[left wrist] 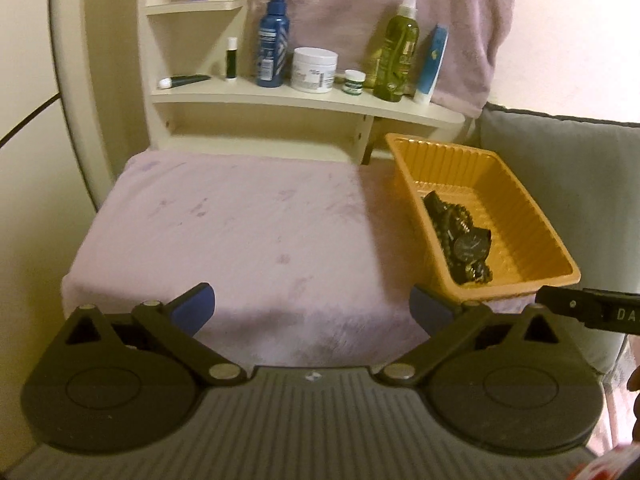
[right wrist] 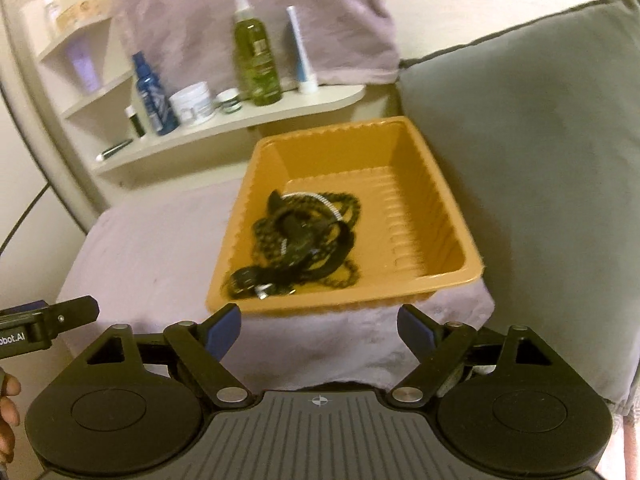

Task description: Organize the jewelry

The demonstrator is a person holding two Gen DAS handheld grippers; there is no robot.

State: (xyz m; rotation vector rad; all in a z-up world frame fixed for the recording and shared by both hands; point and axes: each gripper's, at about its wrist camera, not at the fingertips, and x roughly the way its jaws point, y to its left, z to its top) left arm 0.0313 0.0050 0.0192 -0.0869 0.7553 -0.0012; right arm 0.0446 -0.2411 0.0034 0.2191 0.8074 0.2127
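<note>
The left gripper [left wrist: 312, 312] and the right gripper [right wrist: 320, 330] both stand apart, holding nothing; "DA" reads on one, "obot.AI" on the other; bottle labels are too blurred to read.

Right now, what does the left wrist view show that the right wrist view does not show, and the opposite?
Only the left wrist view shows the open left gripper with nothing between its pads, and most of the bare pink towel.

Only the right wrist view shows the open right gripper, a silver chain among the dark jewelry, and much of the grey cushion.

Both show the orange tray holding the dark jewelry, and the shelf with the blue bottle, white jar and green spray bottle.
</note>
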